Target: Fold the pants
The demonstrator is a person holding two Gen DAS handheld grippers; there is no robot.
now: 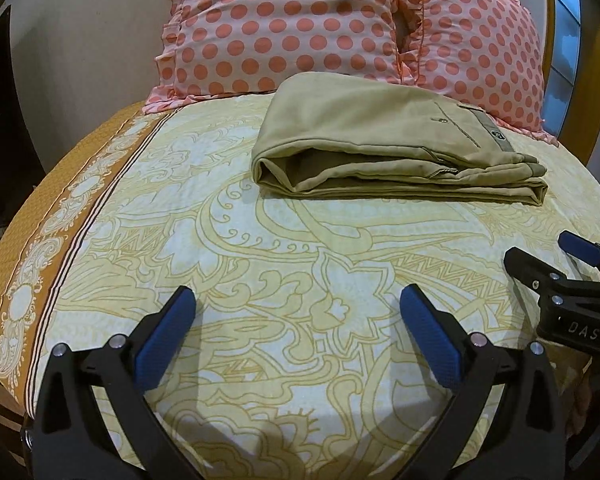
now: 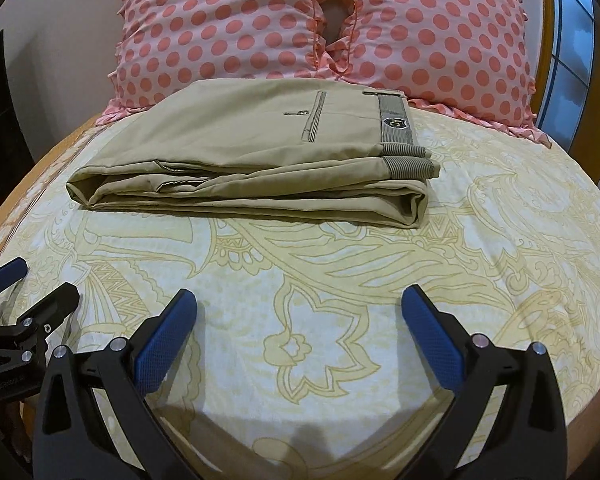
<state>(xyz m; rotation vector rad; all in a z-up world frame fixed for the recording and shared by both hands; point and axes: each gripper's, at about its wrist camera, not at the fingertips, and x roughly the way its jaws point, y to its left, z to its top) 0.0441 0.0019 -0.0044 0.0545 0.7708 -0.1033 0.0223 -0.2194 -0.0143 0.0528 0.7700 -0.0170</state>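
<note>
Khaki pants [image 1: 380, 140] lie folded into a flat rectangular stack on the bed, near the pillows, with the waistband and its dark label at the right end; they also show in the right wrist view [image 2: 252, 160]. My left gripper [image 1: 298, 300] is open and empty, hovering over the bedsheet well short of the pants. My right gripper [image 2: 300, 300] is open and empty too, also short of the pants. The right gripper shows at the right edge of the left wrist view [image 1: 548, 256], the left gripper at the left edge of the right wrist view [image 2: 32, 284].
The bedsheet [image 1: 260, 260] is pale with yellow paisley and an orange border at the left. Two pink polka-dot pillows [image 2: 228, 24] [image 2: 440, 40] stand behind the pants. A wooden bed frame and a window [image 2: 572, 40] are at the far right.
</note>
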